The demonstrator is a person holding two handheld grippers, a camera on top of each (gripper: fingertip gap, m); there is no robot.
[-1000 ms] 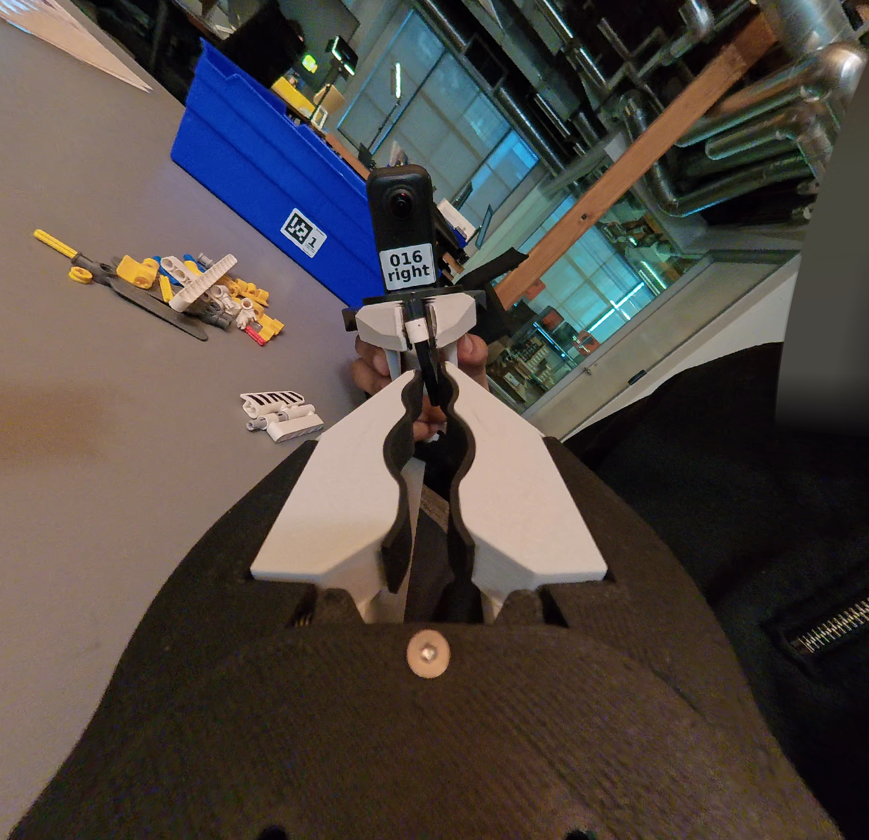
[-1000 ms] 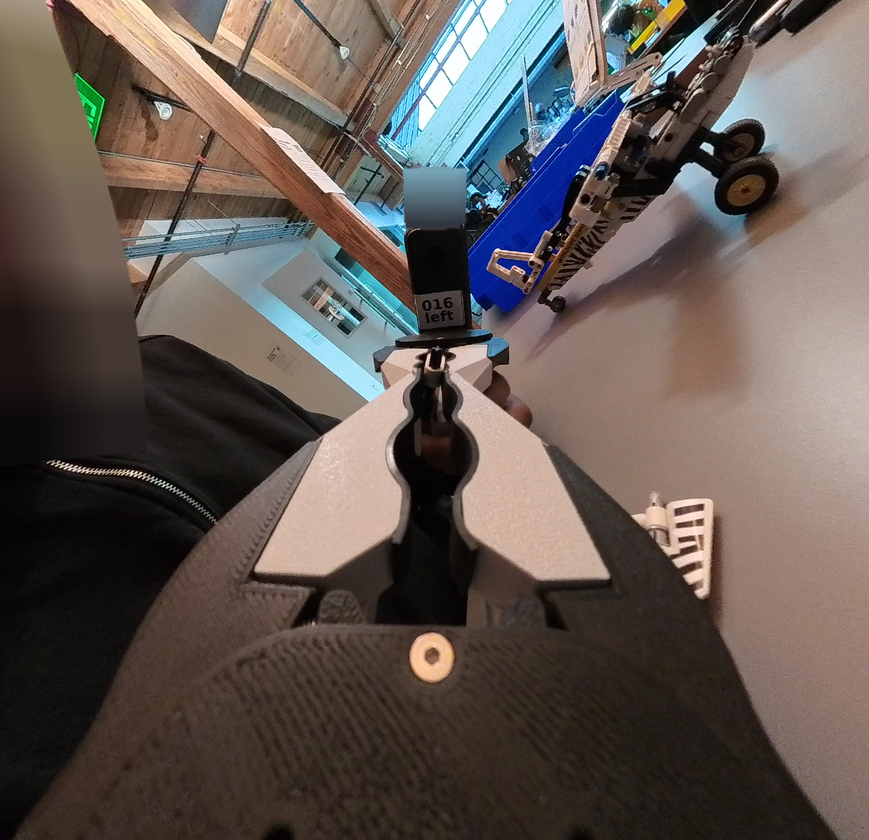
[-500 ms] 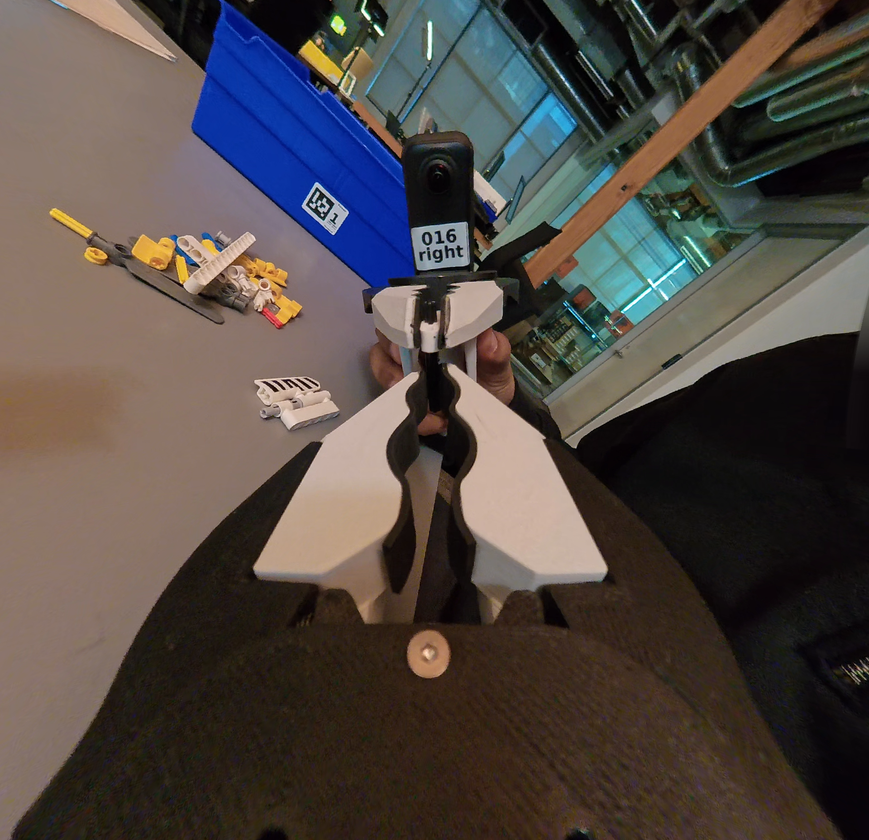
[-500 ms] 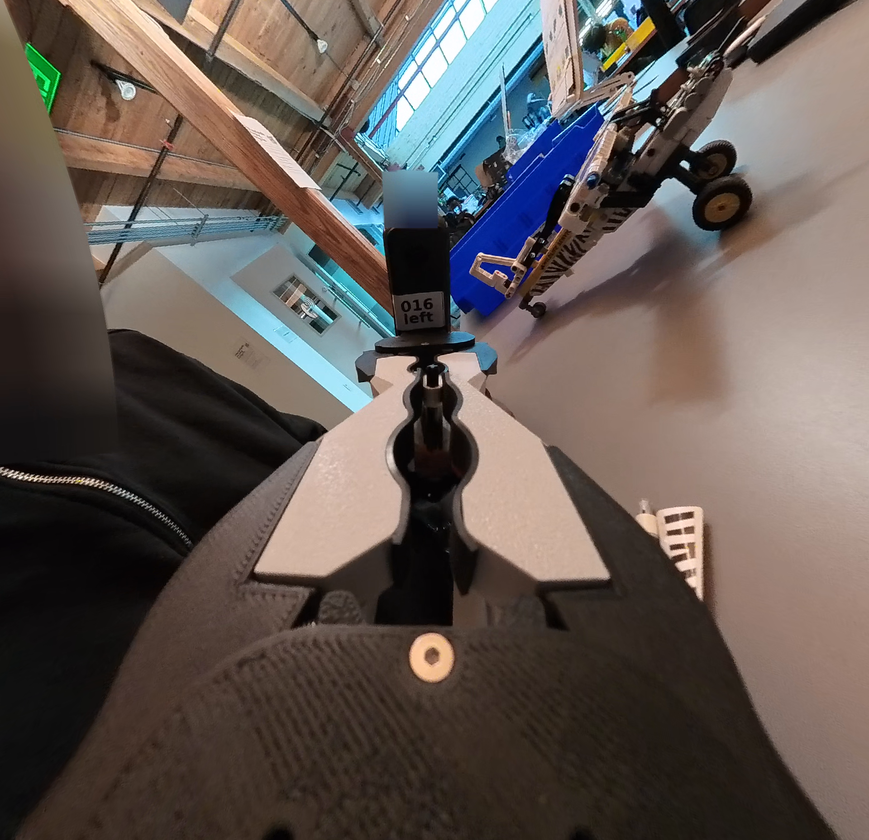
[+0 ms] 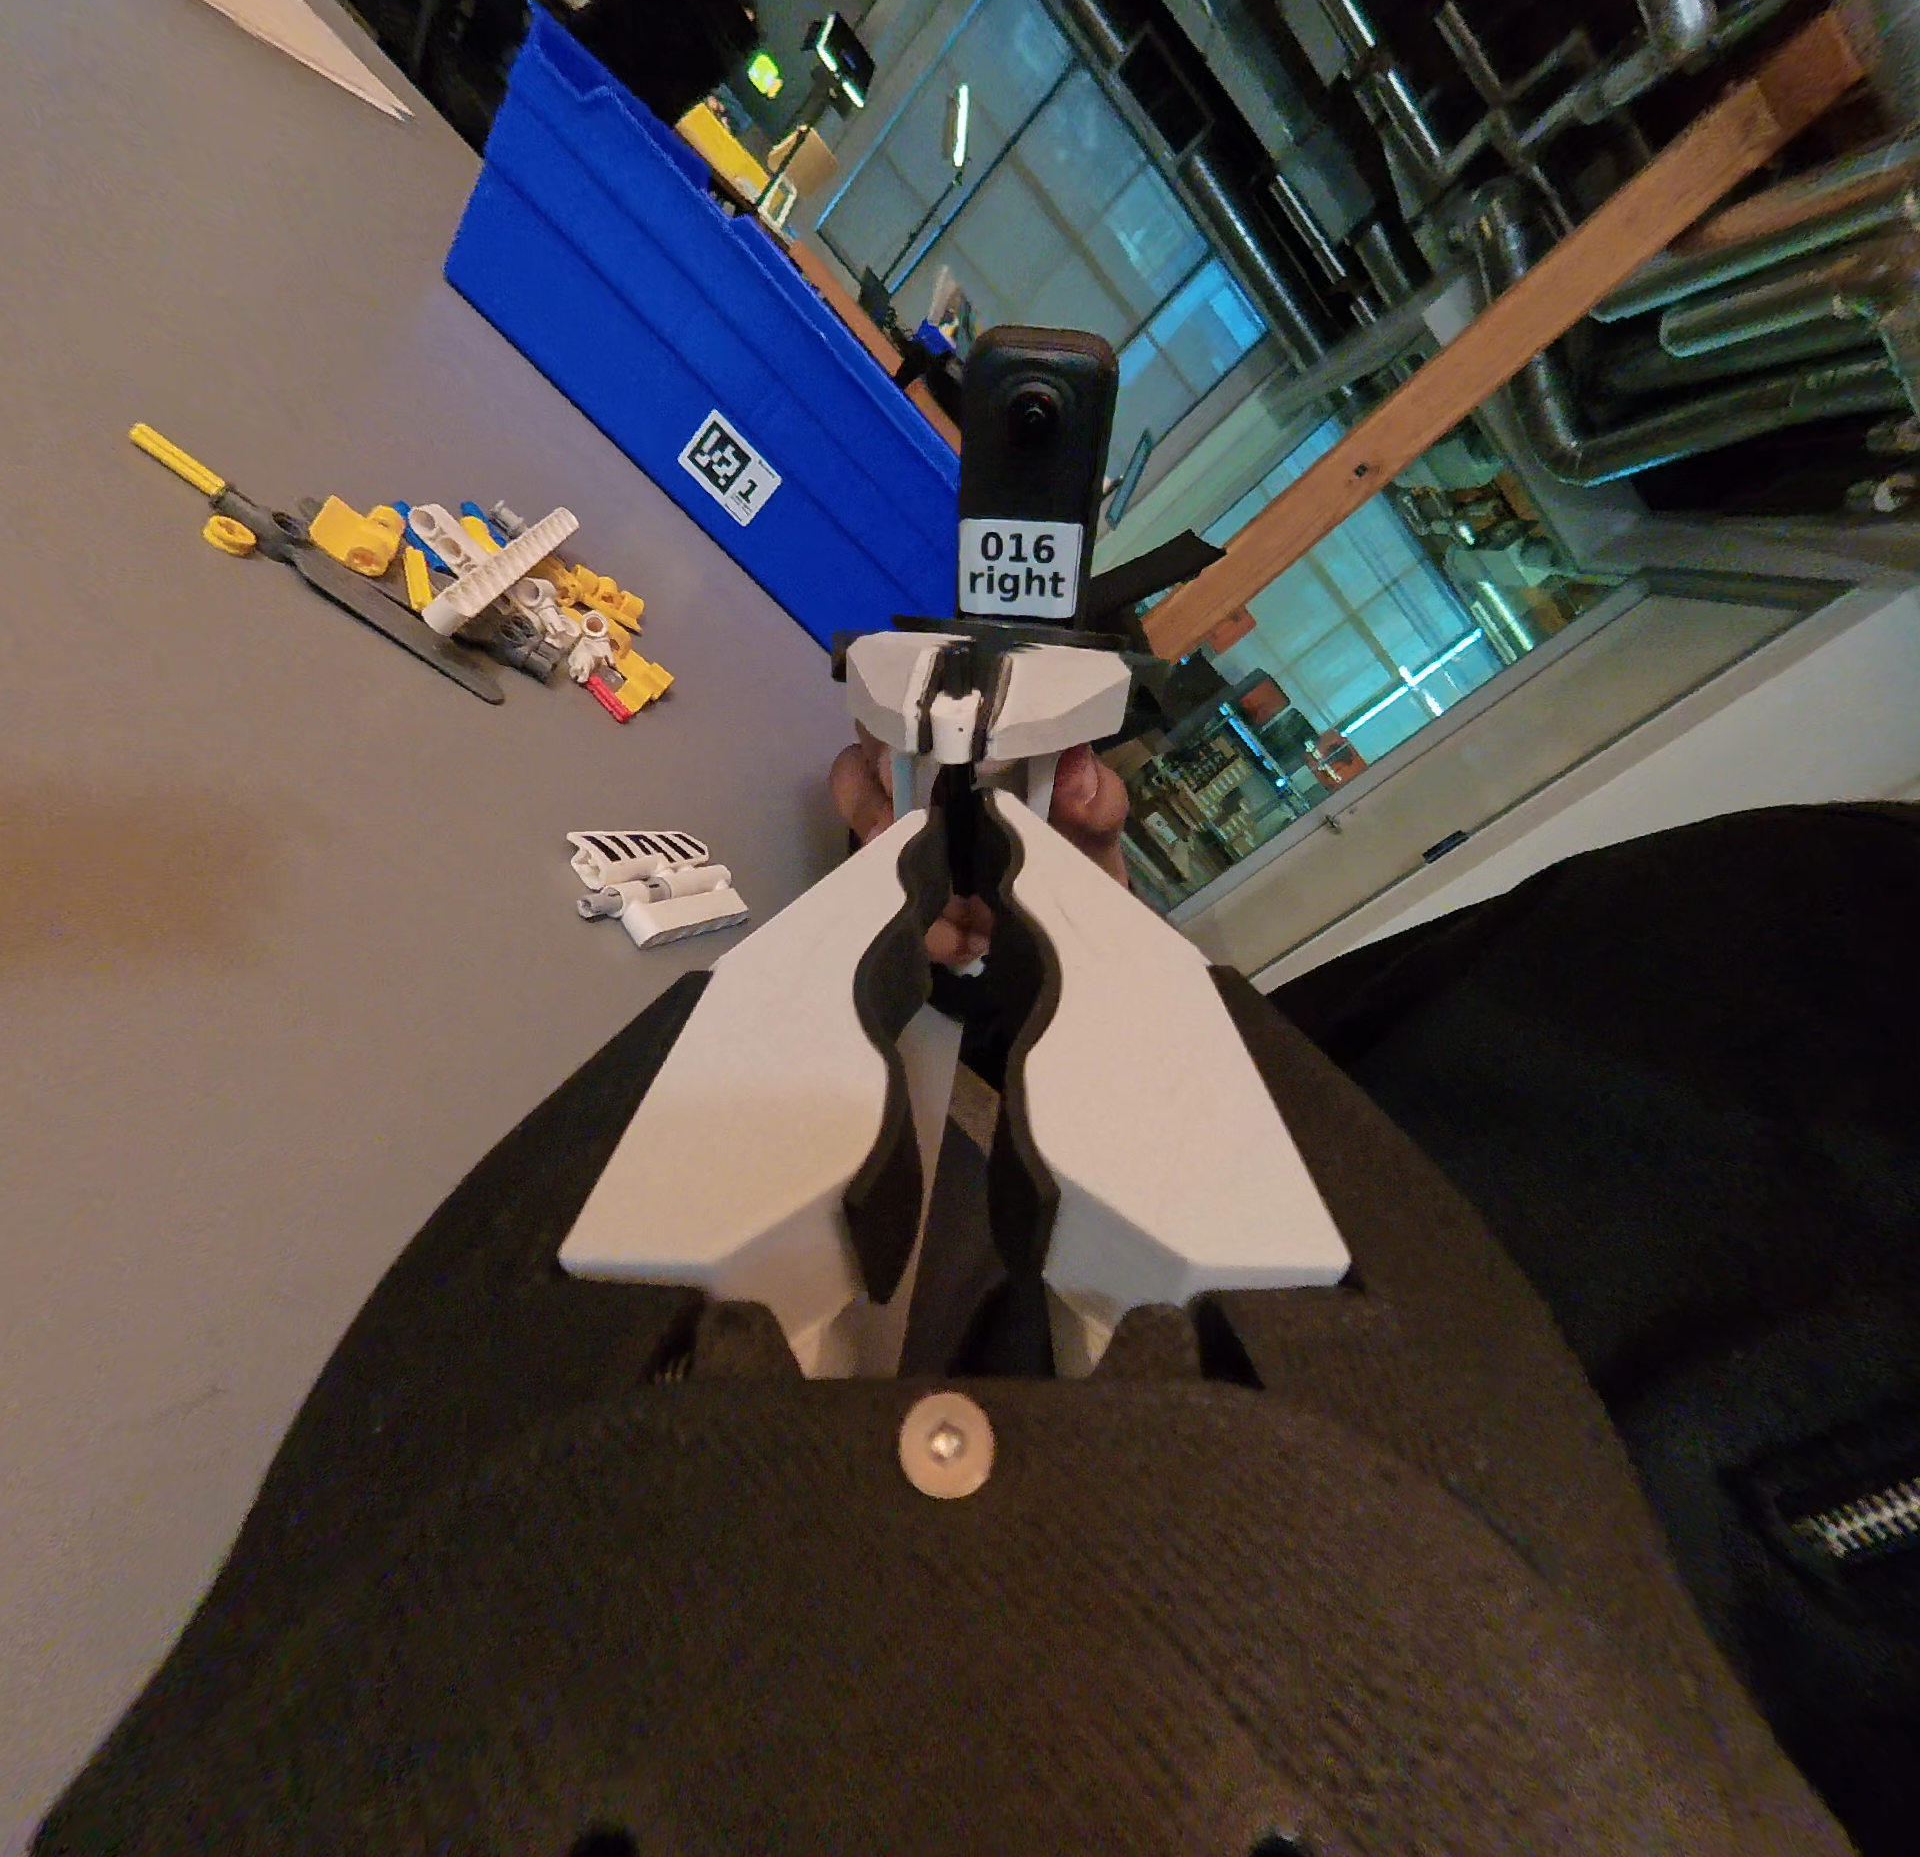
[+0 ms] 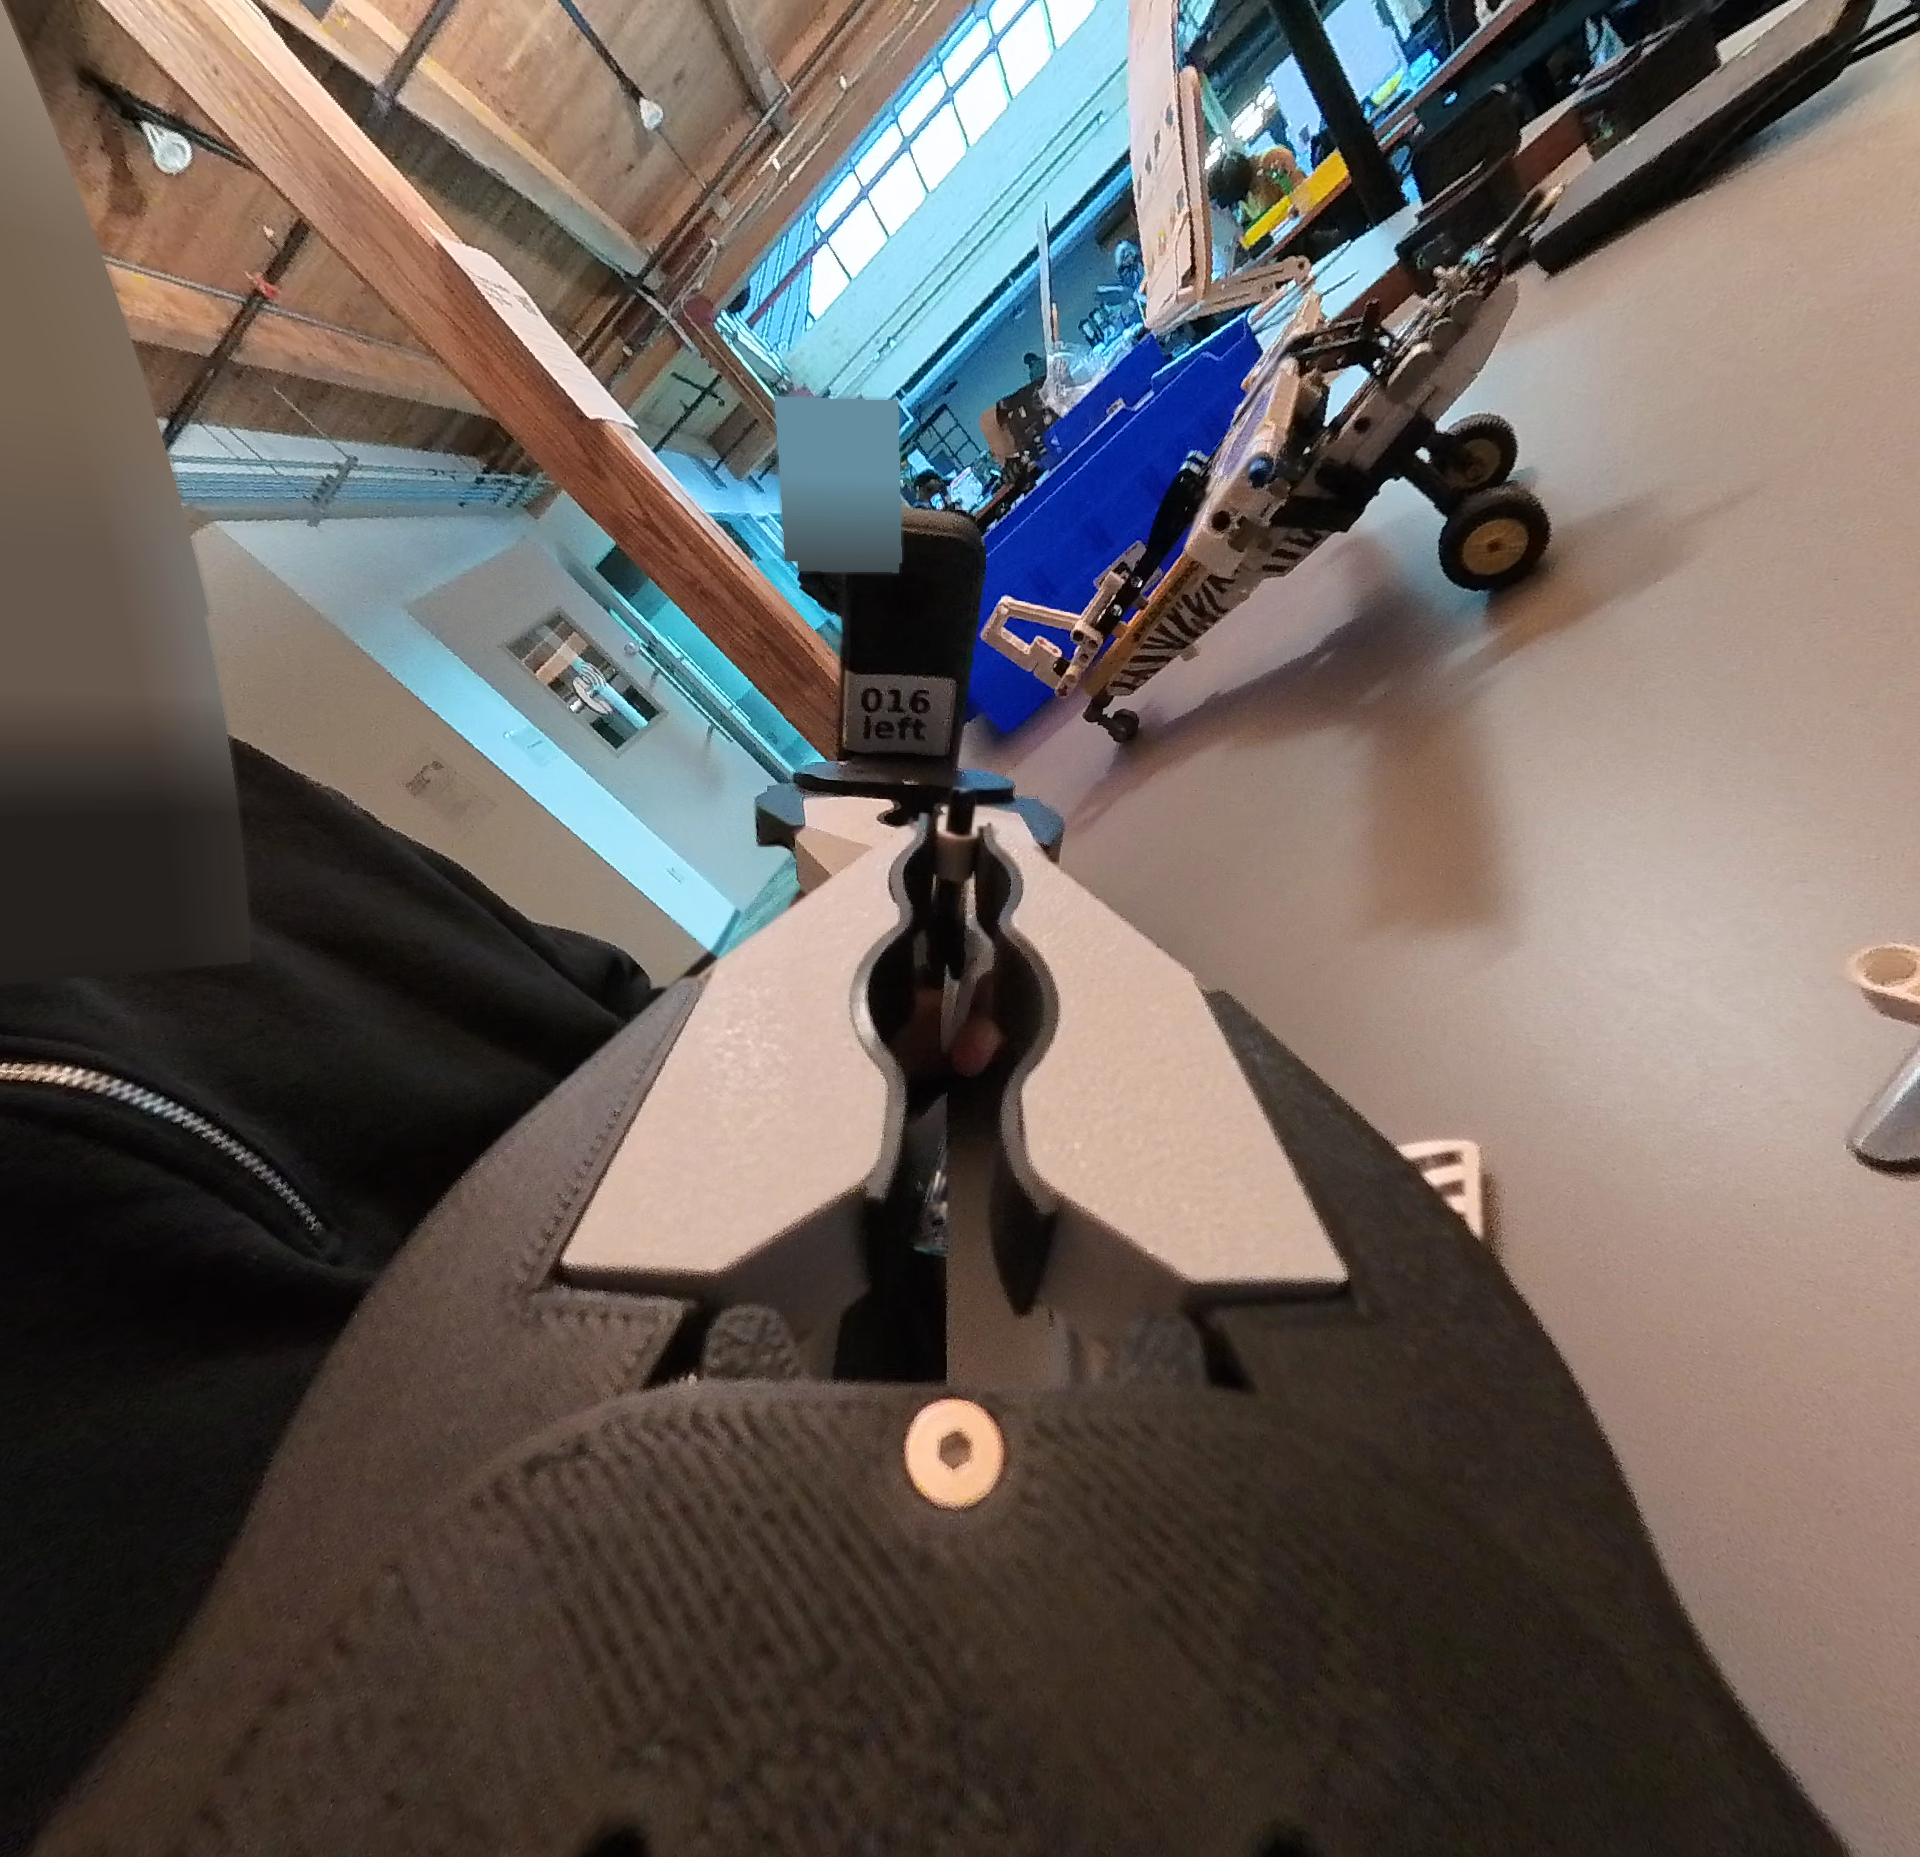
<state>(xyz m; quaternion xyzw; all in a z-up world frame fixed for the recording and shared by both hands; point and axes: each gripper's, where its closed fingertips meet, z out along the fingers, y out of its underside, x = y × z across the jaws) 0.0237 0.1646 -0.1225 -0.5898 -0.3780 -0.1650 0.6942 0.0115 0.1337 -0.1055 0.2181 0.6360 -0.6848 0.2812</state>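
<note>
My two grippers face each other tip to tip above a grey table [image 5: 208, 976]. In the left wrist view my left gripper [image 5: 961, 833] is shut on a thin black axle [image 5: 963, 820] that runs straight ahead into the right gripper [image 5: 958, 711]. The right gripper is shut on a small white sleeve-like piece [image 5: 956, 718] that sits on that axle. In the right wrist view the white piece [image 6: 952, 858] shows between my right gripper's [image 6: 951, 851] pads, with the black axle [image 6: 948, 924] through it. A hand holds the right gripper behind its fingers.
A blue bin [image 5: 665, 321] stands at the back. A pile of yellow, white and grey building pieces [image 5: 468, 581] and a white black-striped panel [image 5: 649, 872] lie on the table. A wheeled model vehicle [image 6: 1351, 488] stands beyond. A person's black jacket [image 6: 260, 1080] is close. The tips of both grippers are at nearly the same place.
Both grippers stay tip to tip and keep their hold on the axle and the white piece. Both views have tilted a little, and a pale piece has come into sight at the right edge.
</note>
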